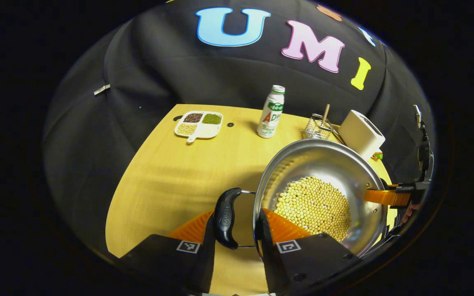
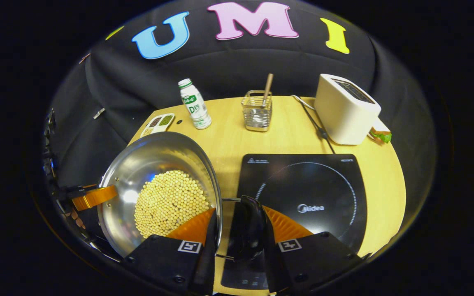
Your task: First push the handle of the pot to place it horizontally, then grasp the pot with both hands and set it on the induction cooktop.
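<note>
Pot (image 1: 319, 193) held level, handles opposite, each claw clamping one.

Shiny silver pot (image 2: 154, 172) heaped with pale yellow beans (image 2: 167, 203), black handles (image 2: 248, 228) at each side; warm yellow wood-grain table (image 1: 171, 181) beneath. Glossy black induction cooktop (image 2: 307, 193) at the right, marked with a thin ring of white dots and white lettering. Far off, white bottle (image 2: 194, 105) with green cap and green label, cream-white toaster (image 2: 346, 109), silver wire holder (image 2: 256, 110), and white divided dish (image 1: 199, 124) of dark brown, green and pale yellow beans.
</note>
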The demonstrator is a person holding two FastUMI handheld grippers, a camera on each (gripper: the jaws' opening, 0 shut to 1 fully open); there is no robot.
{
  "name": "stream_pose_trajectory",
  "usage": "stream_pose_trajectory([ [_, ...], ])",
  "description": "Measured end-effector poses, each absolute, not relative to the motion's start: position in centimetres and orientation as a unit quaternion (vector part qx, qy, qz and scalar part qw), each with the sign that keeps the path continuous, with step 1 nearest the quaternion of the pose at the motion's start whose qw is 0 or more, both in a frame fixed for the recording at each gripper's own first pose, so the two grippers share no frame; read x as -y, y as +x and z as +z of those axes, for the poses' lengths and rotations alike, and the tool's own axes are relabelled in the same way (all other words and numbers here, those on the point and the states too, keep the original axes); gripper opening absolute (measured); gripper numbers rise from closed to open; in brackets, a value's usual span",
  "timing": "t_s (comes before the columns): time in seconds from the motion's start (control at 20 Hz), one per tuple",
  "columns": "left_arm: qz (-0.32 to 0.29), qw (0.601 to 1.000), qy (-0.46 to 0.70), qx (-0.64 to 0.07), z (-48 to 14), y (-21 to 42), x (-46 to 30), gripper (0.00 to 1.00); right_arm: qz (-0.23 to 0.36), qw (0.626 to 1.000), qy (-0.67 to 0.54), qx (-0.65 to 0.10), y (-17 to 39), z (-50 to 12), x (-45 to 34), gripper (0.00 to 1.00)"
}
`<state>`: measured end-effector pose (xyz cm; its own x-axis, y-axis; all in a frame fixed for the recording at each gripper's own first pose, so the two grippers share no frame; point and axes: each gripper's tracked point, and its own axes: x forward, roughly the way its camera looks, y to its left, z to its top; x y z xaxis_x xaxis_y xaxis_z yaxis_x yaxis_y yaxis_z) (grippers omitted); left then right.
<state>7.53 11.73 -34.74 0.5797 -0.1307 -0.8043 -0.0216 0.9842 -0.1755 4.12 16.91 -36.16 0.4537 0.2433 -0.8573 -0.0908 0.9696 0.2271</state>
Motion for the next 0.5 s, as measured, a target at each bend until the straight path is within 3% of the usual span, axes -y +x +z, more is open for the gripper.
stream_pose_trajectory([
  [0.1, -0.040, 0.885, -0.081, -0.457, -34.2, 7.6, -9.5, 0.52, 0.091, 0.851, 0.078, -0.511, 4.0, -35.8, -14.5, 0.48],
  [0.2, -0.049, 0.885, -0.079, -0.456, -33.8, 7.9, -7.1, 0.51, 0.082, 0.853, 0.081, -0.509, 3.9, -35.5, -12.1, 0.52],
  [0.25, -0.053, 0.885, -0.080, -0.456, -33.6, 8.2, -6.0, 0.54, 0.078, 0.855, 0.081, -0.506, 3.9, -35.3, -10.9, 0.52],
  [0.5, -0.075, 0.883, -0.077, -0.456, -33.5, 8.9, -0.2, 0.52, 0.062, 0.858, 0.082, -0.503, 4.2, -35.2, -5.0, 0.48],
])
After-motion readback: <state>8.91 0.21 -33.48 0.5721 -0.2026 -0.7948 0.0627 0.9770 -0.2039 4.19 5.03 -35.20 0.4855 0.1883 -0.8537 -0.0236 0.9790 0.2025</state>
